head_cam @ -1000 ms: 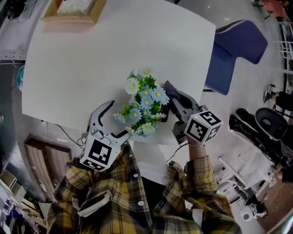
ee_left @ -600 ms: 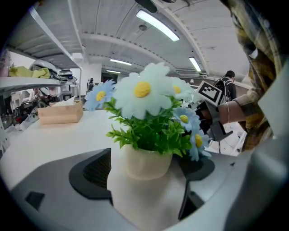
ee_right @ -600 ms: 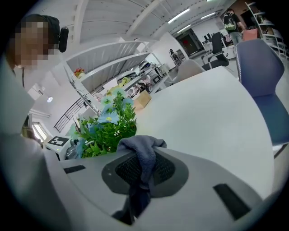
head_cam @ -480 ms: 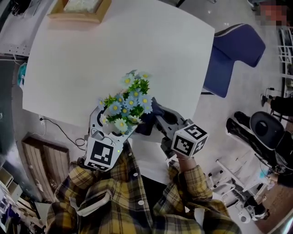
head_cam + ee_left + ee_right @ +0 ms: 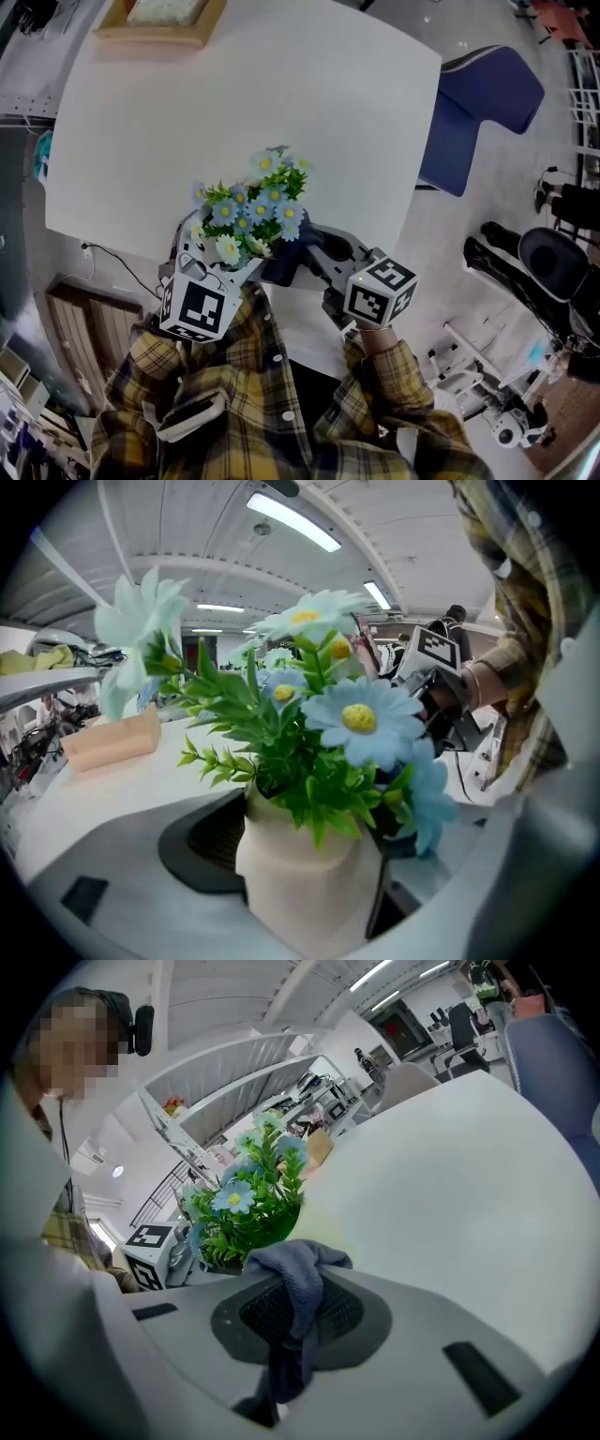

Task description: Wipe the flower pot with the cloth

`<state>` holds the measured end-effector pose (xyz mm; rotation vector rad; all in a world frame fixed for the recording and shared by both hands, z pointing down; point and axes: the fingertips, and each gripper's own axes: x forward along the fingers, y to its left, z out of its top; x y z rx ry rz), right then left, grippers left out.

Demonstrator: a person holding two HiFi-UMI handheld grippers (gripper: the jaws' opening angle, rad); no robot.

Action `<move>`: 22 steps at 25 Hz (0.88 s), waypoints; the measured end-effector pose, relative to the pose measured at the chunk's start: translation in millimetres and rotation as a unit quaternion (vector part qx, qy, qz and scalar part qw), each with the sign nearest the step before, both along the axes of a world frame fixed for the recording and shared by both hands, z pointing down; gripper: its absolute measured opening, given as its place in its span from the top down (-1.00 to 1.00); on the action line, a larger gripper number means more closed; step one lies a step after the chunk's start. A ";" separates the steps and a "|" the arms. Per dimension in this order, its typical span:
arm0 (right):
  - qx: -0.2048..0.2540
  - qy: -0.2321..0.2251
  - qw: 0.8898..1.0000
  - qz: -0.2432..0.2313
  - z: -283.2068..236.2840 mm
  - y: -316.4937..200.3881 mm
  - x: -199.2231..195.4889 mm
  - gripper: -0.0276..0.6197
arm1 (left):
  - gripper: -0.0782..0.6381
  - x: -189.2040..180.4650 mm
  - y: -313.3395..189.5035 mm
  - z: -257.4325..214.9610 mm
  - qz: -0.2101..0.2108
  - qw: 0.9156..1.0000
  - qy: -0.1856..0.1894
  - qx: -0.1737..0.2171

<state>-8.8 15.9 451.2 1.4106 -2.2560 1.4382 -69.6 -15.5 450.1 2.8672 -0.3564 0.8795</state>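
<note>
A cream flower pot [image 5: 298,878] with blue and white artificial daisies [image 5: 248,211] stands between the jaws of my left gripper [image 5: 217,255] near the table's front edge. The jaws are closing and both pads lie against the pot's sides. The flowers hide the pot itself in the head view. My right gripper [image 5: 314,251] is just right of the plant, shut on a dark blue-grey cloth [image 5: 300,1283] that hangs bunched from its jaws. The cloth [image 5: 284,262] sits next to the plant's lower right side; whether it touches the pot I cannot tell. The daisies [image 5: 242,1206] show beyond the cloth.
The white table [image 5: 281,94] stretches away behind the plant. A wooden tray [image 5: 159,21] sits at its far left corner. A blue chair [image 5: 480,103] stands off the table's right edge. The floor on the right holds dark equipment [image 5: 539,272].
The plant has moved left, from beside the right gripper into the left gripper's jaws. The right gripper with the cloth followed it leftward.
</note>
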 end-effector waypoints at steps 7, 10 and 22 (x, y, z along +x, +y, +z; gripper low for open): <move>-0.008 0.001 0.999 0.041 1.7 -12.4 20.6 0.85 | -0.34 6.4 -7.9 -1.0 0.067 0.998 -0.003 0.005; -0.005 0.011 0.998 0.057 -0.8 -16.3 38.5 0.85 | -0.34 12.7 -4.4 -5.4 0.113 0.994 -0.004 0.007; 0.017 0.024 0.997 -0.078 6.2 -75.3 59.8 0.85 | -0.34 29.3 0.7 0.1 0.319 0.948 -0.007 0.010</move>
